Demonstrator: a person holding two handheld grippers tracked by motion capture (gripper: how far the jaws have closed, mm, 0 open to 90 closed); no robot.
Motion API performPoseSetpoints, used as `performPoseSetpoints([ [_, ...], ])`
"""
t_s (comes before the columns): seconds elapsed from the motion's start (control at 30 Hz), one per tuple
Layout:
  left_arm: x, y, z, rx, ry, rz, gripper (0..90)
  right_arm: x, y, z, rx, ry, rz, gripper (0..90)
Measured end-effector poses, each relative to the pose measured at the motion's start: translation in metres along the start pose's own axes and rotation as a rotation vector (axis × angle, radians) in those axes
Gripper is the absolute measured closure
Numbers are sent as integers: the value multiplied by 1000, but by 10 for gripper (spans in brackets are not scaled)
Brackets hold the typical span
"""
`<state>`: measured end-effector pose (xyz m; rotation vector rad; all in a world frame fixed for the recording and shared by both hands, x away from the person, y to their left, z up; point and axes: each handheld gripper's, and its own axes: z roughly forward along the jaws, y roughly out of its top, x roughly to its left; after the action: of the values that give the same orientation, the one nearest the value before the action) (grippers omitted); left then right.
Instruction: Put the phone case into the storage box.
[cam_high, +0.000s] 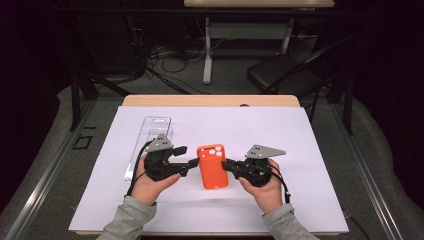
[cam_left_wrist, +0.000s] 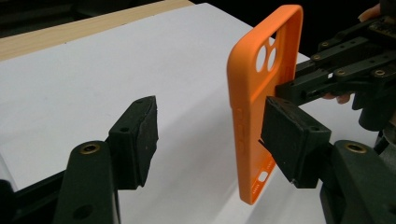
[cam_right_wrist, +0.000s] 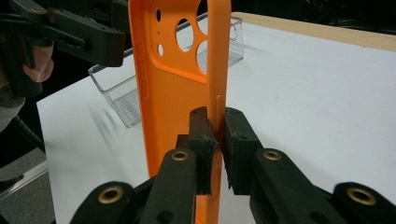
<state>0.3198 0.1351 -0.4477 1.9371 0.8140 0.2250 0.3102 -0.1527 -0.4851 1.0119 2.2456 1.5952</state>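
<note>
You hold a bright orange rubbery phone case (cam_high: 212, 166), one solid colour, with a fine dotted texture across its inner face. Your matt black two-jaw left gripper (cam_high: 192, 155) and the equally black right gripper (cam_high: 226, 165) carry brass-coloured rivets and pale grey three-cornered top plates. Under them lies a plain white paper sheet (cam_high: 260, 130) on a light wood-grain table (cam_high: 210, 100). The clear, colourless plastic tray (cam_high: 152, 131) sits beside. Your sleeves are heather grey.

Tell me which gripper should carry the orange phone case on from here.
Right, probably. The right gripper is clamped on the side wall of the orange phone case, holding it off the white sheet. The left gripper stands open, one pad beside the case's other edge, not pinching it.
</note>
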Motion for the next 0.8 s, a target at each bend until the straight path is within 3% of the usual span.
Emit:
performPoseSetpoints([
  [0.23,-1,0,-1,-1,15,0,375,8,-2,2,-11,-27,-5,827],
  [0.53,-3,0,-2,-2,27,2,408,12,-5,6,-2,-24,-7,827],
  [0.8,-8,1,-2,-12,64,38,433,15,-7,9,8,-40,-19,827],
])
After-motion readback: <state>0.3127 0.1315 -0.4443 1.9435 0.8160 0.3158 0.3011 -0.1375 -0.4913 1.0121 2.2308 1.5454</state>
